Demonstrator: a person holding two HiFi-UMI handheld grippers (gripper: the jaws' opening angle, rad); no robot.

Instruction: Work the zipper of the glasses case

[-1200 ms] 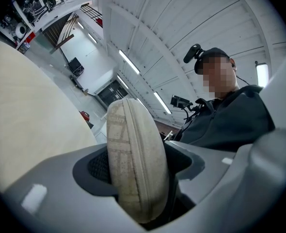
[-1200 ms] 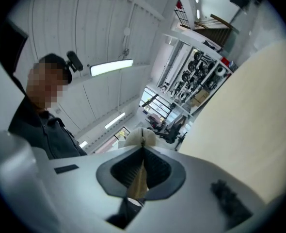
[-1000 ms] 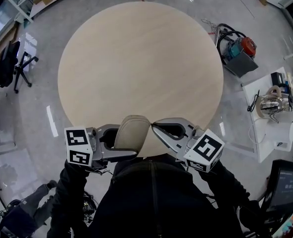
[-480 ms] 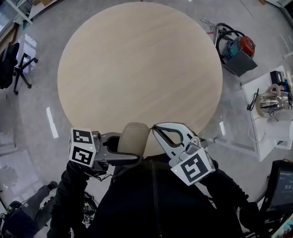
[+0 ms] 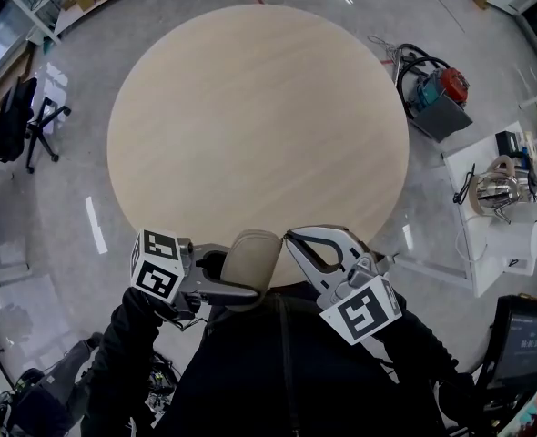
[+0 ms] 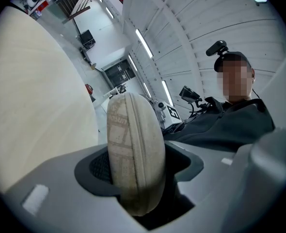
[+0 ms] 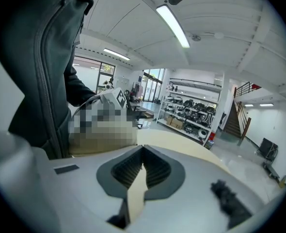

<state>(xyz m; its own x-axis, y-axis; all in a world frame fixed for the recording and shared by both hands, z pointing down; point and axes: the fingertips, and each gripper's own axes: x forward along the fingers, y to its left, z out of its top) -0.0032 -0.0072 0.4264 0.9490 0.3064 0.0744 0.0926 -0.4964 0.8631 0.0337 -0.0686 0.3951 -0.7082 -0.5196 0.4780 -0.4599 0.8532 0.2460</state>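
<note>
Jaws of left gripper (image 5: 237,276) are clamping glasses case (image 5: 250,255); right gripper's (image 5: 288,238), pressed together beside it, are likely seeking zipper pull.

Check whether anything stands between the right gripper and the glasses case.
Nothing visible does. In the head view the right gripper, jaws shut, has its tips right at the edge of the glasses case, which the left gripper clamps. Whether the tips touch it cannot be told.
</note>
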